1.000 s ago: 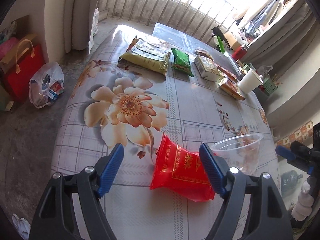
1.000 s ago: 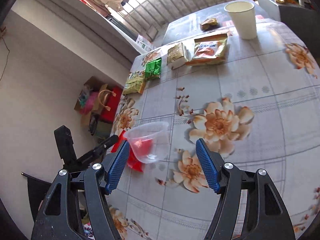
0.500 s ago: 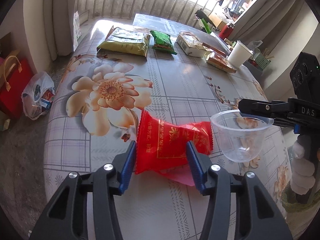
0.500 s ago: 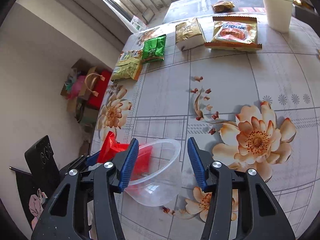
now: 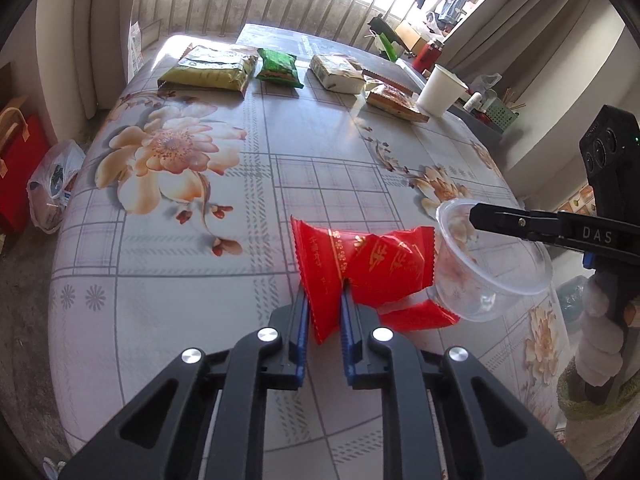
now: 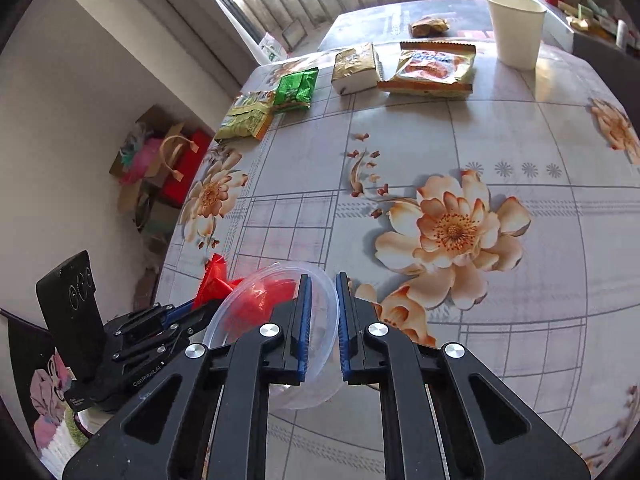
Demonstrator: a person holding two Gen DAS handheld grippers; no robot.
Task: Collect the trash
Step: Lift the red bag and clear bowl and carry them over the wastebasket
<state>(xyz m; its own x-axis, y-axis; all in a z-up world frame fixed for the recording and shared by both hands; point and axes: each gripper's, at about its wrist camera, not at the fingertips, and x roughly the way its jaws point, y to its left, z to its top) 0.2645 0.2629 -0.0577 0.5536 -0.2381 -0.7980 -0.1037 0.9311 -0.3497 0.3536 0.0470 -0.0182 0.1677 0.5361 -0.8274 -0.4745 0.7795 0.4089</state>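
One red wrapper point(image 5: 360, 264), one clear plastic cup point(image 5: 492, 264), one white paper cup point(image 5: 440, 90) and four snack packets beyond the red wrapper: yellow-green point(image 5: 210, 70), green point(image 5: 279, 67), beige point(image 5: 340, 73), orange point(image 5: 394, 102).

Crumpled red wrapper point(image 5: 362, 266) beside tilted clear plastic cup point(image 5: 492, 268)

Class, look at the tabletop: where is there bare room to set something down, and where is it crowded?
Bare cloth spans the middle, between the red wrapper and the far snack row. Crowded along that row, from the yellow-green packet to the paper cup.
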